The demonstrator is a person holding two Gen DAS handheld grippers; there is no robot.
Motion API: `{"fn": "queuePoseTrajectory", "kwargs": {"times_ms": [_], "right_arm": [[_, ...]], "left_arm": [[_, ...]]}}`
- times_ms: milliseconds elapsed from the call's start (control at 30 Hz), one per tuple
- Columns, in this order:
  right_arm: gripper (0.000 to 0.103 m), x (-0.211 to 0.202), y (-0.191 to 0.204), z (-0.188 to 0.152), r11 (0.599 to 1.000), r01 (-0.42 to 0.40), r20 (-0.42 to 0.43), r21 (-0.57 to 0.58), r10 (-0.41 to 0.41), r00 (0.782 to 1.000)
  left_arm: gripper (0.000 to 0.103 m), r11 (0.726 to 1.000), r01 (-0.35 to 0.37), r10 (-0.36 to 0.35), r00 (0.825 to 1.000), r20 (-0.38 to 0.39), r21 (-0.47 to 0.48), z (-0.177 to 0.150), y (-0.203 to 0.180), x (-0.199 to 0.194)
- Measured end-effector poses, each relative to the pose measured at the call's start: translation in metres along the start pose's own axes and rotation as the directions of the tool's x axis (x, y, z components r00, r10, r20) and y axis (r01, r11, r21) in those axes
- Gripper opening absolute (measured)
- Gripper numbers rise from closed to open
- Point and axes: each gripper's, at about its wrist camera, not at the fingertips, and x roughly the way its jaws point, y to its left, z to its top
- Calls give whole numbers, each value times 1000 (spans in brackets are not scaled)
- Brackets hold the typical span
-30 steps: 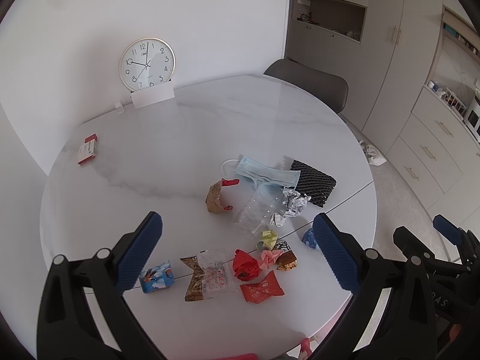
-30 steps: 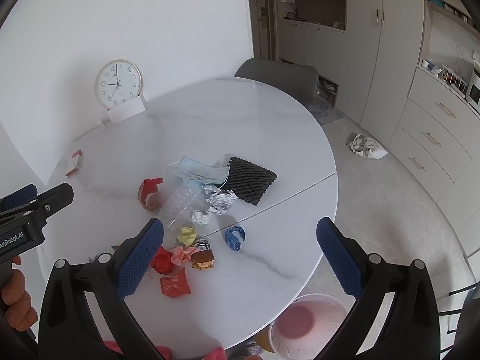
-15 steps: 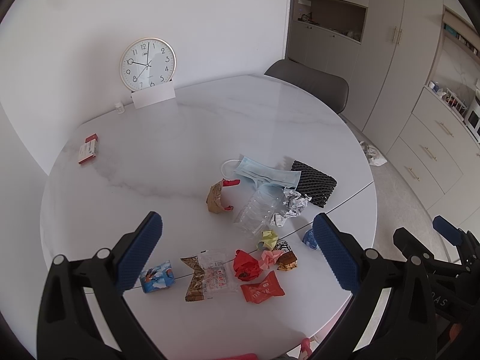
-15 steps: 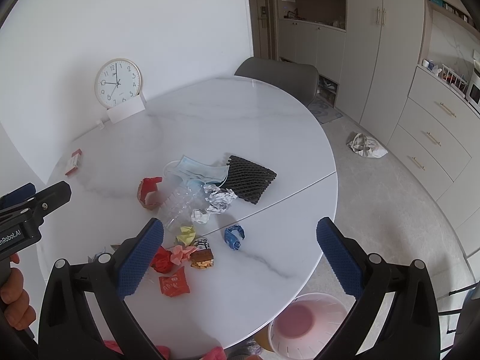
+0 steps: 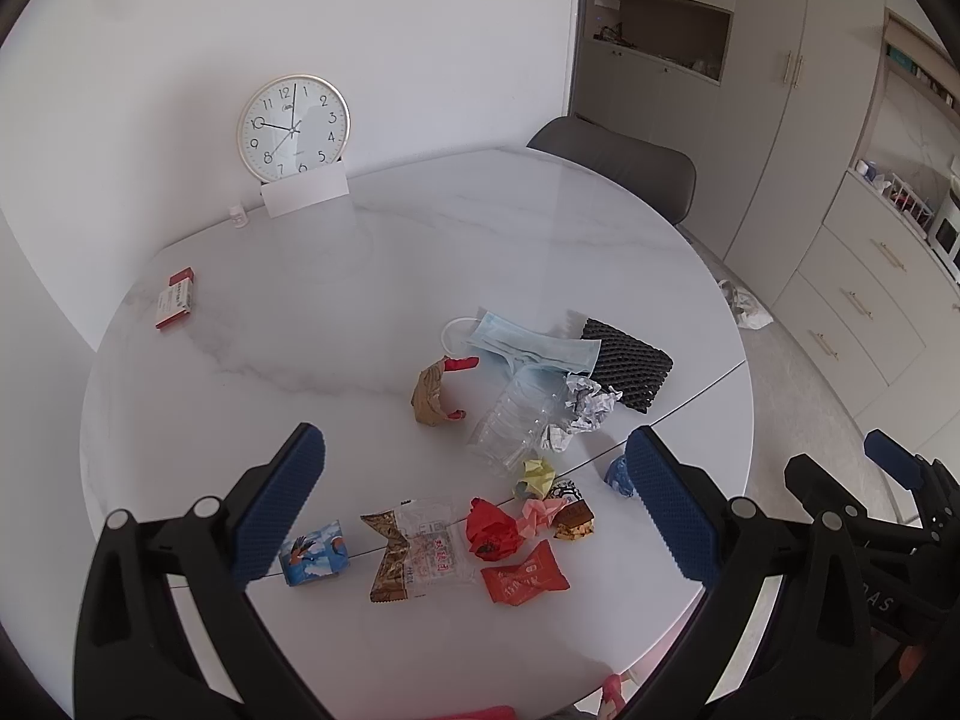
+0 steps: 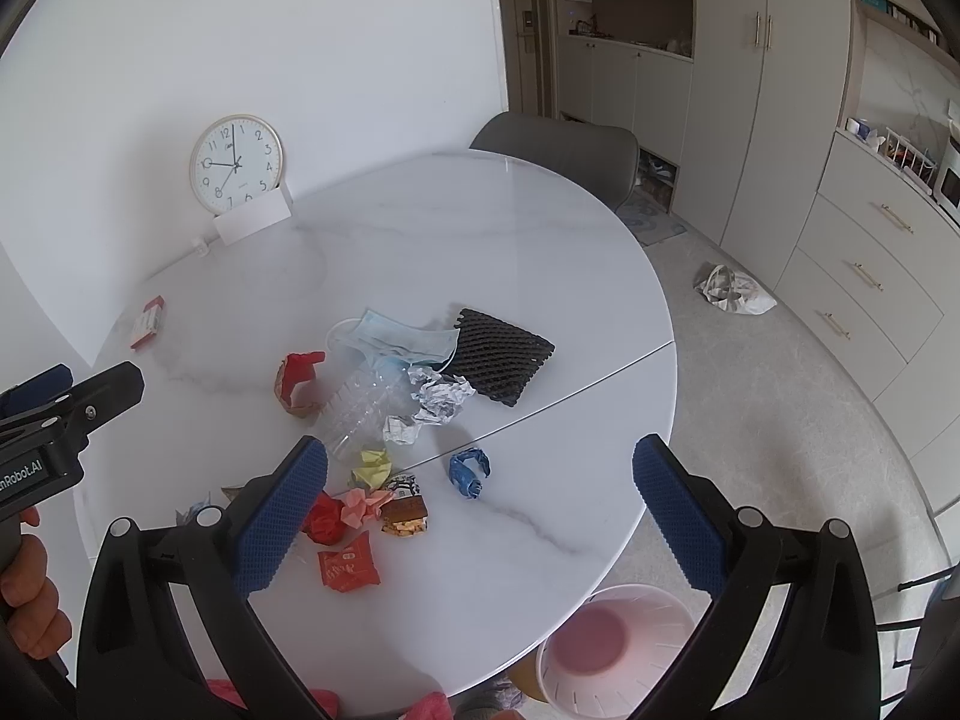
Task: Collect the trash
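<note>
At the far left of the round white marble surface [image 5: 360,276] lies a small red-and-white box [image 5: 175,299], well apart from everything else, and a clock [image 5: 293,127] leans against the wall behind it. The left gripper [image 5: 474,507] hovers above the near edge with its blue-padded jaws spread wide and nothing between them. Below it sit a blue carton with a bird print [image 5: 316,552], a clear snack wrapper [image 5: 414,547], a crumpled red wrapper [image 5: 492,529] and a flat red packet [image 5: 523,575]. Further in are a brown torn wrapper [image 5: 431,393], a crushed clear bottle [image 5: 519,414], a blue face mask [image 5: 537,351], crumpled foil [image 5: 581,405] and a black mesh sleeve [image 5: 627,363]. The right gripper [image 6: 477,510] also hangs wide open and empty, over a small blue scrap [image 6: 469,471]. A pink-bottomed bin [image 6: 618,651] stands on the floor just beside the surface's near right edge.
</note>
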Motion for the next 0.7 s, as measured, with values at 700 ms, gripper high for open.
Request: {"fn": "queuePoseTrajectory", "kwargs": {"times_ms": [700], "right_arm": [[101,91,-32,6,1000,-23,-112,1,23,993]], "left_arm": [[96,996,33,-29,998,-52,80,10,1,64]]}}
